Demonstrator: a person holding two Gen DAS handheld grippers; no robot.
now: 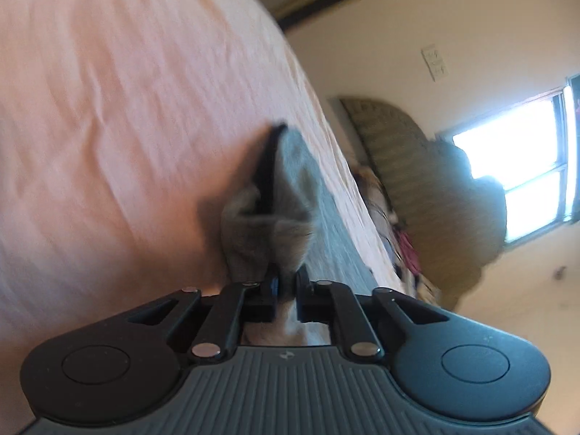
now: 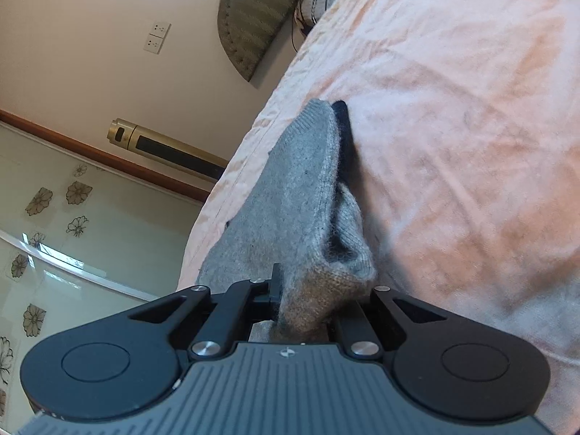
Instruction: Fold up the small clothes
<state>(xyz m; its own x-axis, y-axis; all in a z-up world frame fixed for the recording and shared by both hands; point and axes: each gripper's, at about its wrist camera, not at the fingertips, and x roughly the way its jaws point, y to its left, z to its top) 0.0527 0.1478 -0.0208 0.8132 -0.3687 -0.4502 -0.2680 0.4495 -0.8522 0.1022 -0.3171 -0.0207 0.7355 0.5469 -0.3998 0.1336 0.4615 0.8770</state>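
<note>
Grey knit fills the middle of both my wrist views: a small grey sock [image 1: 290, 185] with a dark band along one edge lies stretched on the bed [image 1: 108, 90], over its pink, wrinkled sheet and close to the mattress edge. My left tongs [image 1: 286, 284] are drawn in narrow and pinch one bunched end of the sock between the pads, the fabric puckering up just ahead of the fingertips. My right tongs [image 2: 308, 290] are likewise nearly closed and clamped on the same sock [image 2: 308, 188], whose gathered, slightly brownish end spills over the right finger and hides it. From each grip the sock runs away along the sheet, its dark band standing up as a ridge. The left view is blurred. Beyond the bed I see a padded headboard [image 2: 253, 11], a wall socket [image 2: 156, 38], a bright window [image 1: 518, 166] and a gold tower fan [image 2: 163, 148] lying near the skirting.
</note>
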